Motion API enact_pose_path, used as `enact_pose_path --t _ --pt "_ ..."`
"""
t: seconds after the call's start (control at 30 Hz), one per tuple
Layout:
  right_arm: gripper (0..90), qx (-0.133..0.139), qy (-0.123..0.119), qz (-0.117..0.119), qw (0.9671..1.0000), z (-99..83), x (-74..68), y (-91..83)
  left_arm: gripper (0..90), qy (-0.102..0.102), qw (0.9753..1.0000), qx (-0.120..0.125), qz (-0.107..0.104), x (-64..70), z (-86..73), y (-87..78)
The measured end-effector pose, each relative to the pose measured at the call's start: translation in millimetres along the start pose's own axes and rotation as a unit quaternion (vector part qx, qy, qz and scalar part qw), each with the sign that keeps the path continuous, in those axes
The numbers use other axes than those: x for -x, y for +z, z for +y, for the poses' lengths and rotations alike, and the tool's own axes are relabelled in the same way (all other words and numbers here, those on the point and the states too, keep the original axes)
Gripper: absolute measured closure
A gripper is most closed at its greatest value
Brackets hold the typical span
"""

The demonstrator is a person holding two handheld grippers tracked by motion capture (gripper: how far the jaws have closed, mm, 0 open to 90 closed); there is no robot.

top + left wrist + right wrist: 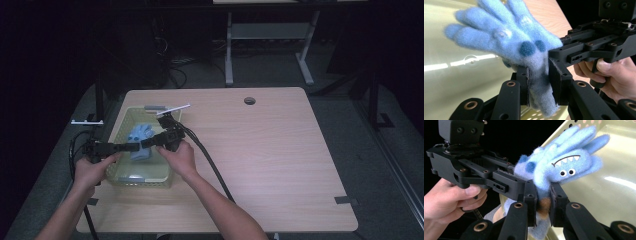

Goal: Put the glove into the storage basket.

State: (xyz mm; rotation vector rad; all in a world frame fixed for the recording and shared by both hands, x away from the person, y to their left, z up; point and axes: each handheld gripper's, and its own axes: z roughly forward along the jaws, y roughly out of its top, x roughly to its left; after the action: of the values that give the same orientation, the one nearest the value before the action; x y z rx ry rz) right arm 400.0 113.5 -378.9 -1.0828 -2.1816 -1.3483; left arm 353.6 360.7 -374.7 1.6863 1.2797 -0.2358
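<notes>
1. A pale wooden table [260, 150] is standing in a dim room; its top is bare apart from a round cable hole [249, 100] near the far edge and a strip of grey tape [346, 200] at the near right corner.
2. A yellow-green plastic basket [120, 122] is sitting at the table's left end.
3. Beyond the table, the grey legs of a second desk [270, 37] are standing on a dark floor, with cables lying around them.
4. A fuzzy blue glove [140, 140] is hanging over the basket, gripped from both sides.
5. The left gripper [539, 82] is clamping the glove's cuff, jaws pressing tight on the fabric.
6. The right gripper [543, 205] is also pinching the cuff, jaws closed on it, right beside the left one.
7. The glove's palm is showing a printed face with teeth and two eyes [566, 172].
</notes>
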Motion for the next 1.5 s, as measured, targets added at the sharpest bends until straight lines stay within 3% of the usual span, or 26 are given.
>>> enact_pose_path --t 0.63,1.1,1.5 --pt "77.8 -0.037 0.004 -0.019 0.9991 -1.1 11.6 19.2 70.7 0.002 0.9981 -0.05 0.036 -11.6 1.6 11.9" --pt "77.2 -0.068 0.01 -0.046 0.9966 -6.1 18.7 32.4 70.7 -0.004 0.9941 -0.089 0.061 -21.5 -1.8 24.8" --pt "76.1 -0.094 -0.008 -0.074 0.9927 -7.1 19.2 41.9 70.8 -0.001 0.9901 -0.11 0.086 -23.8 -4.1 31.5"
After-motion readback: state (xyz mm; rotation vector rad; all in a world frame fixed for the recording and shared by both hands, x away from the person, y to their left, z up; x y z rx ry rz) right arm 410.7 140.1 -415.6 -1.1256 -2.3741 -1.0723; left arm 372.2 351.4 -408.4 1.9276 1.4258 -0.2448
